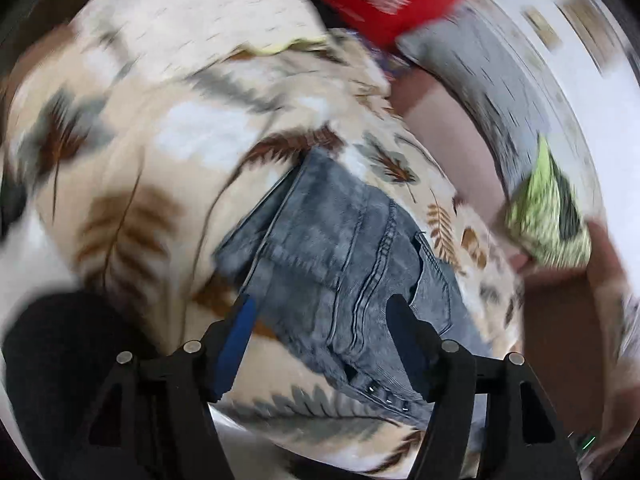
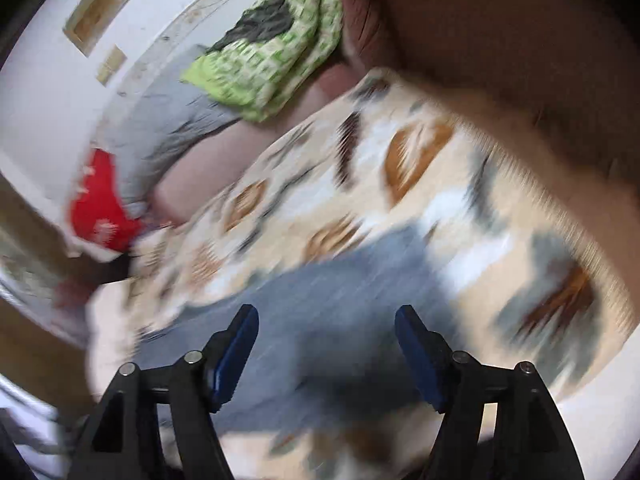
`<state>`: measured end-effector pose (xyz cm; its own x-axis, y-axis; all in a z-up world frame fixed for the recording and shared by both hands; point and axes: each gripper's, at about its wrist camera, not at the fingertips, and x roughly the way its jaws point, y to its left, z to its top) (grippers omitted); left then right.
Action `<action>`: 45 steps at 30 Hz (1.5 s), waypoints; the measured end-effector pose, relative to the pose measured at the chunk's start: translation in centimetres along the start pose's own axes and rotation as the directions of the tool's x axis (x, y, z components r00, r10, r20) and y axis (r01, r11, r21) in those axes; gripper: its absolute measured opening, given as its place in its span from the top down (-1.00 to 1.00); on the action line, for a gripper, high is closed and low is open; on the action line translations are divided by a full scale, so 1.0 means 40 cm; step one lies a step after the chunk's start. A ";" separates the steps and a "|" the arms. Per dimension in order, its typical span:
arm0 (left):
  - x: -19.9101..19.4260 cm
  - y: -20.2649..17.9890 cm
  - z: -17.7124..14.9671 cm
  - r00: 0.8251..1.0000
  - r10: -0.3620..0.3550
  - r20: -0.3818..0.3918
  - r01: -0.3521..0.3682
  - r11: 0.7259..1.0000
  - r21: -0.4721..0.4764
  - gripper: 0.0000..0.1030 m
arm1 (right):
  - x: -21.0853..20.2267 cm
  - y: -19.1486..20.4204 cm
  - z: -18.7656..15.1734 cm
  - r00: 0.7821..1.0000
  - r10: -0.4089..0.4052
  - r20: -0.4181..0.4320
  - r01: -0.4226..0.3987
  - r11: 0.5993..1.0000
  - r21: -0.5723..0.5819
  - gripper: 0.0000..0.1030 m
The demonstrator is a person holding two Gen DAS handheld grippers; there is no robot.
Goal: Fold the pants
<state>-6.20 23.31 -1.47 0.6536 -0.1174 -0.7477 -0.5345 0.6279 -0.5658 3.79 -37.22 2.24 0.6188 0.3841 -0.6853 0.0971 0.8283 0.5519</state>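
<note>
Grey jeans (image 1: 340, 248) are seen lying on the leaf-print bedspread (image 1: 168, 128); left hand-held gripper (image 1: 320, 312) and right hand-held gripper (image 2: 326, 320) are released, nothing grasped.

Both grippers open, angled downward

The left gripper (image 1: 322, 304) and right gripper (image 2: 326, 314) each hold their blue-padded fingers (image 2: 416, 344) spread apart, with nothing clamped between the pads.

The pants (image 1: 340, 248) are faded grey-blue jeans, lying folded and flat on a leaf-patterned sheet (image 1: 168, 152), lower centre of the left wrist view (stitched seams and a pocket opening face up). The right wrist view blurs them into a grey-blue patch, lower centre.
</note>
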 end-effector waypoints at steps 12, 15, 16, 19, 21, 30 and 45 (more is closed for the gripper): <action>0.107 0.015 0.038 0.994 0.077 -0.071 -0.084 0.991 -0.105 0.96 | 0.121 -0.062 -0.119 0.986 0.095 -0.134 -0.071 0.983 0.172 -0.43; 0.098 0.019 0.051 0.996 0.073 -0.051 -0.078 0.990 -0.116 0.96 | 0.105 -0.105 -0.122 0.986 0.102 -0.130 -0.068 0.968 0.243 -0.43; 0.089 0.018 0.058 0.997 0.071 -0.034 -0.075 0.990 -0.117 0.96 | 0.101 -0.115 -0.122 0.987 0.105 -0.122 -0.070 0.963 0.260 -0.43; 0.027 0.009 0.090 0.996 0.061 0.059 -0.054 0.993 -0.109 0.97 | 0.080 -0.132 -0.112 0.987 0.115 -0.108 -0.076 0.948 0.309 -0.43; 0.004 0.002 0.108 0.993 0.066 0.102 -0.057 0.995 -0.082 0.97 | 0.076 -0.139 -0.104 0.987 0.125 -0.101 -0.084 0.939 0.335 -0.43; 0.097 0.085 0.094 0.993 0.110 -0.051 -0.115 0.988 -0.102 0.43 | 0.095 -0.181 -0.084 0.991 0.045 -0.126 0.009 0.915 0.403 -0.43; 0.113 -0.190 0.046 0.990 0.117 0.078 -0.136 0.939 0.315 0.02 | 0.036 -0.120 -0.023 0.963 -0.266 -0.048 0.269 0.961 0.066 0.70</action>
<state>1.82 19.44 0.08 0.6266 0.0172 -0.7791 -0.4218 0.8482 -0.3205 3.48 -40.25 -1.83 0.5325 0.1690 -0.8294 0.3110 0.8723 0.3774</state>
